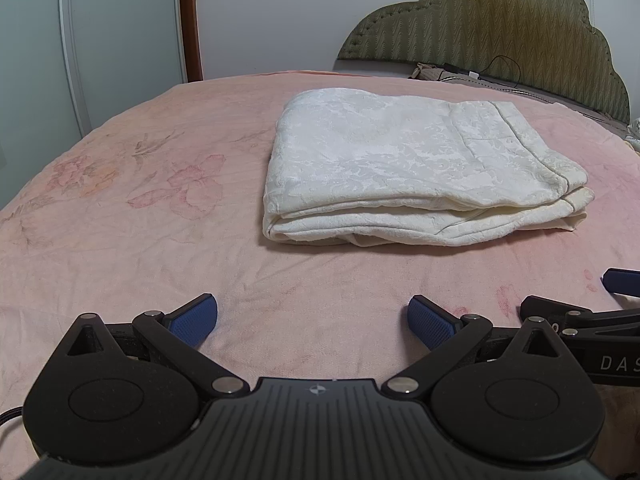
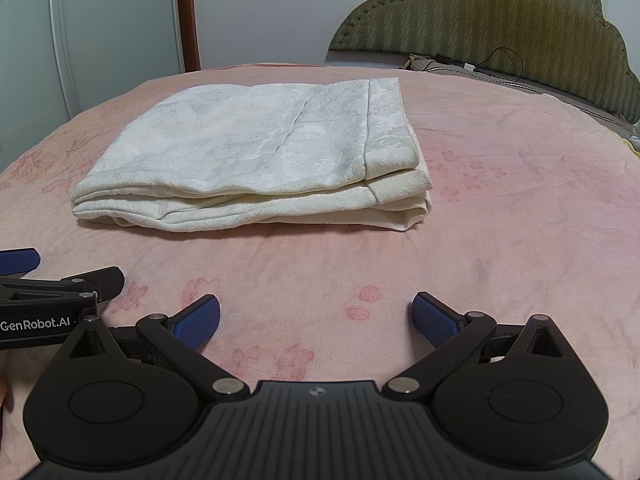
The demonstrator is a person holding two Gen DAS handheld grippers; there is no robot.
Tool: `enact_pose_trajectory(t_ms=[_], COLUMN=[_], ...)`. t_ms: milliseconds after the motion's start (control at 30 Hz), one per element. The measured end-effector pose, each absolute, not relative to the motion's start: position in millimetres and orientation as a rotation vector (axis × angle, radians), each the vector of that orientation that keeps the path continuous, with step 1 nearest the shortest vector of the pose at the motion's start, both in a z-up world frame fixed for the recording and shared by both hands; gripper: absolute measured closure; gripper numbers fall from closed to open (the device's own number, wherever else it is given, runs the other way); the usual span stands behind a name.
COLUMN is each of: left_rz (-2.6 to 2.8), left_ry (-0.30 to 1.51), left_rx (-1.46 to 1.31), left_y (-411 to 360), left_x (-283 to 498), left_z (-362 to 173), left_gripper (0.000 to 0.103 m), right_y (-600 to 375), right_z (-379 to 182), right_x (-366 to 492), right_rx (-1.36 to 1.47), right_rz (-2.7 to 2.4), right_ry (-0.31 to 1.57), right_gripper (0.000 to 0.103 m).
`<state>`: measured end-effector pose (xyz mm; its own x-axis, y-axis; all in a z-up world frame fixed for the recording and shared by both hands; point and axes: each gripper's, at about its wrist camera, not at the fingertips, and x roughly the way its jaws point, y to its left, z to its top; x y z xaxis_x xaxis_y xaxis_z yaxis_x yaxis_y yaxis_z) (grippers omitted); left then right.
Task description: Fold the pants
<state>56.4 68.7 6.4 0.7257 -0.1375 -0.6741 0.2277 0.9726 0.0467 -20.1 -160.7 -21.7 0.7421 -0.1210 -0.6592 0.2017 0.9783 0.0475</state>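
While both grippers' fingers are spreading wide, empty, folded pants are lying on pink bed beside green headboard

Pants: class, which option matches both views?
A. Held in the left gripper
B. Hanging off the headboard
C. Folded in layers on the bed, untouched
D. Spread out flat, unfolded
C: the pants lie stacked on the bed, with both open grippers, left and right, short of them.

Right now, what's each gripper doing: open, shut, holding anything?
Left gripper: open, empty, short of the folded pants.
Right gripper: open, empty.
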Motion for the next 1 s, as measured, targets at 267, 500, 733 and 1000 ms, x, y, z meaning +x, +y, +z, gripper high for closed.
enact_pose_trajectory(t_ms=[267, 500, 733, 1000], left_rz=[-0.202, -0.202, -0.202, -0.188], left_ry=[0.732, 0.732, 0.732, 0.728], left_rx=[0.130, 0.129, 0.129, 0.128], left_y=[68.5, 68.9, 69.3, 69.4], left_x=[56.4, 56.6, 56.6, 55.7], left_z=[6.1, 6.2, 6.3, 6.3], left_gripper=[0.000, 0.000, 0.000, 0.000], right_y=[-160.4, -160.8, -161.0, -163.3], right_z=[-21.8, -21.7, -21.8, -21.6], right_x=[-19.8, -19.8, -19.7, -21.5], right_rx=[0.119, 0.119, 0.119, 0.134], right_rz=[-0.177, -0.177, -0.177, -0.217], right_ry=[0.713, 0.713, 0.713, 0.704], right_gripper=[0.000, 0.000, 0.000, 0.000])
